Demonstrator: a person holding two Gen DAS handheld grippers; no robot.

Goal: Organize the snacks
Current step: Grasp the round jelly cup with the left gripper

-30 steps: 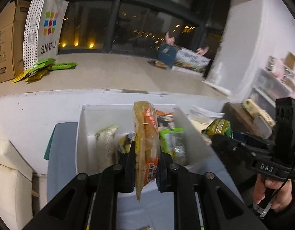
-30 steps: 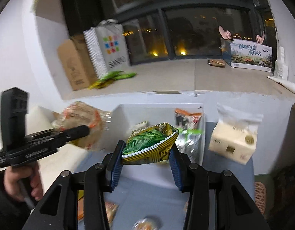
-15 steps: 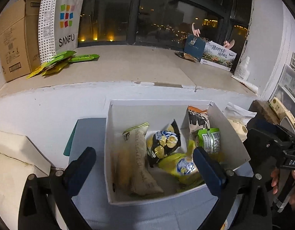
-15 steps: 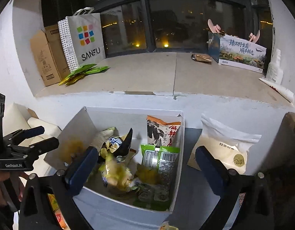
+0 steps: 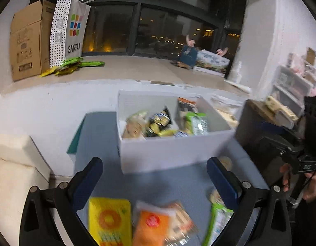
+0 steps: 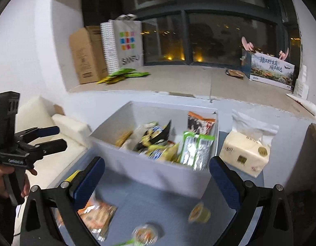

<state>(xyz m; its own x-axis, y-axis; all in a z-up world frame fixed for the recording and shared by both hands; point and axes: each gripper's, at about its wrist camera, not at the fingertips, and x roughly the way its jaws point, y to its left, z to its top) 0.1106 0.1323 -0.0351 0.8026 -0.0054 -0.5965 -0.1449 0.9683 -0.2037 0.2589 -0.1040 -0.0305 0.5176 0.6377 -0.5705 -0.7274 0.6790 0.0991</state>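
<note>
Both tools, left tool [image 5: 153,176] and right tool [image 6: 157,176], hung wide open and empty before the white box [image 5: 170,153]; next grab looked like the orange packet [image 5: 158,225].

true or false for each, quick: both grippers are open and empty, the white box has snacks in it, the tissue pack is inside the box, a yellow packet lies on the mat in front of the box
1. Left gripper and right gripper are open and empty: true.
2. The white box holds snacks: true.
3. The tissue pack is inside the box: false, it sits on the mat beside the box.
4. A yellow packet lies on the mat in front of the box: true.
5. The paper bag stands on the mat: false, it stands on the ledge.
</note>
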